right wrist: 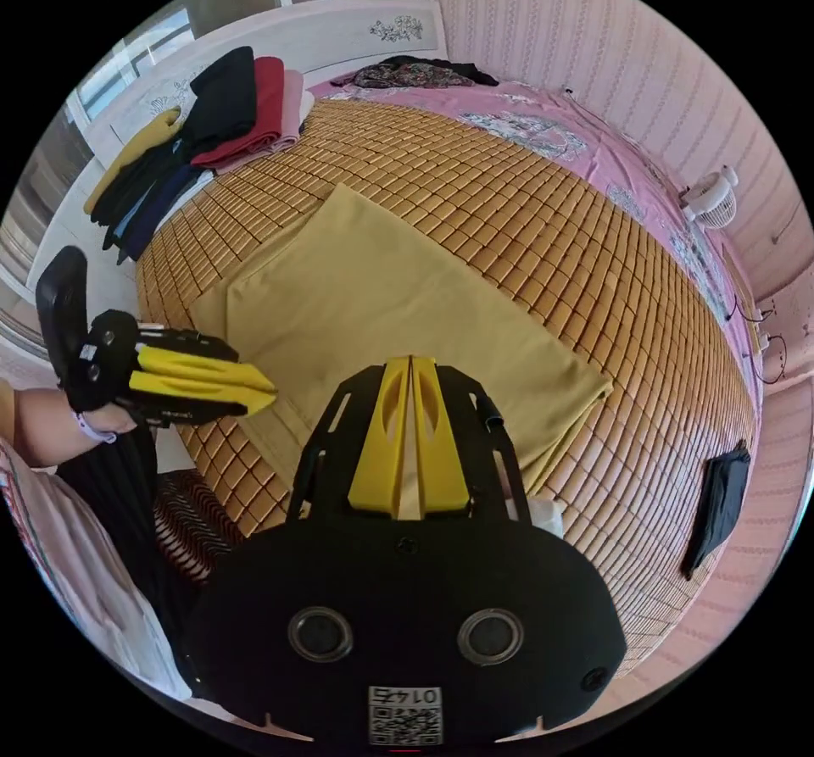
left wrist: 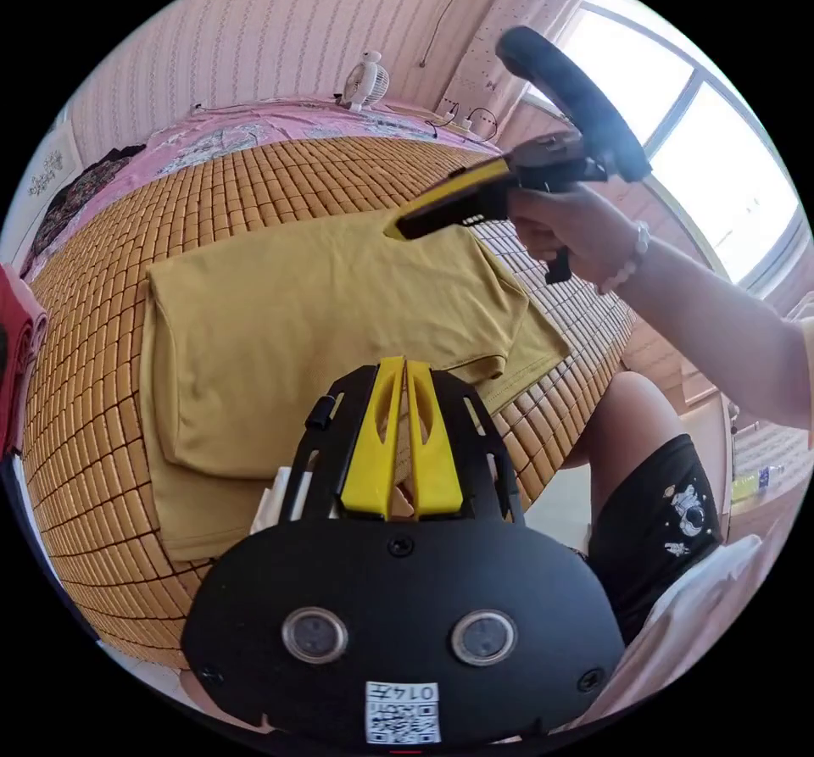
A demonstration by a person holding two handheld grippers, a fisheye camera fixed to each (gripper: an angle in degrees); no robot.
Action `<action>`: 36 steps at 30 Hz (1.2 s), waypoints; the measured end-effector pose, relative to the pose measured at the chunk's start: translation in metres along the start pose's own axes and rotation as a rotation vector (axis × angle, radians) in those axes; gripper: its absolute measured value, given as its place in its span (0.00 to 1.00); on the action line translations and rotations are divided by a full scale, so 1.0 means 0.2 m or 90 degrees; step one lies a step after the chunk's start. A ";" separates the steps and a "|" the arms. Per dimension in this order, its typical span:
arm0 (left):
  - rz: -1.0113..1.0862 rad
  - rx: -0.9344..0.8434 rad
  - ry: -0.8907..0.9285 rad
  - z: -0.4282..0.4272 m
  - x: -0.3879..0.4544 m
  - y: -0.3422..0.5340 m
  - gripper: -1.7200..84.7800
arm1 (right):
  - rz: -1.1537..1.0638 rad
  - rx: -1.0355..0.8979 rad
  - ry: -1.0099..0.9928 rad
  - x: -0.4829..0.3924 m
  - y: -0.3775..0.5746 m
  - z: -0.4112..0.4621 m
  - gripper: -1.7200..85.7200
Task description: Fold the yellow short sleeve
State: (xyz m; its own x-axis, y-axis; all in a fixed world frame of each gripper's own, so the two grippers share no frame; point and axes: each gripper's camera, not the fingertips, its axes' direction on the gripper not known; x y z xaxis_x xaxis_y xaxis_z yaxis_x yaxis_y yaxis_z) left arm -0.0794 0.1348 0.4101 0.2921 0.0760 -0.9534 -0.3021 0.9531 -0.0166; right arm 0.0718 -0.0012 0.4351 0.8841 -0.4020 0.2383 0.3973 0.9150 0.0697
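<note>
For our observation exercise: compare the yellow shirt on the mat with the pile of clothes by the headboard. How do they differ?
The yellow shirt is a single garment lying flat; the pile of clothes has several draped together. The shirt is one mustard colour; the pile mixes black, red, pink and mustard. The shirt sits mid-mat; the pile is at the edge. Both rest on the bamboo mat.

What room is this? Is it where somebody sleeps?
Most likely a bedroom. A bed with a woven mat and a pink sheet takes up most of it, a white headboard has clothes draped over it, and a small fan sits nearby.
</note>
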 end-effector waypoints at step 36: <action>0.292 0.064 0.095 0.47 0.55 0.64 0.25 | 0.428 -0.005 -0.151 0.44 1.46 0.10 0.12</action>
State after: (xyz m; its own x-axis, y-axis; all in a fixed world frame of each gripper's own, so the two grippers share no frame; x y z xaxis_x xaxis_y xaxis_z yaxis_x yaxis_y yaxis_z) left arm -0.0005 0.2923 0.3320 0.0147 0.4587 -0.8885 -0.2783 0.8553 0.4370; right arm 0.2614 0.2308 0.4949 0.8609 0.2687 0.4321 -0.2129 0.9615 -0.1739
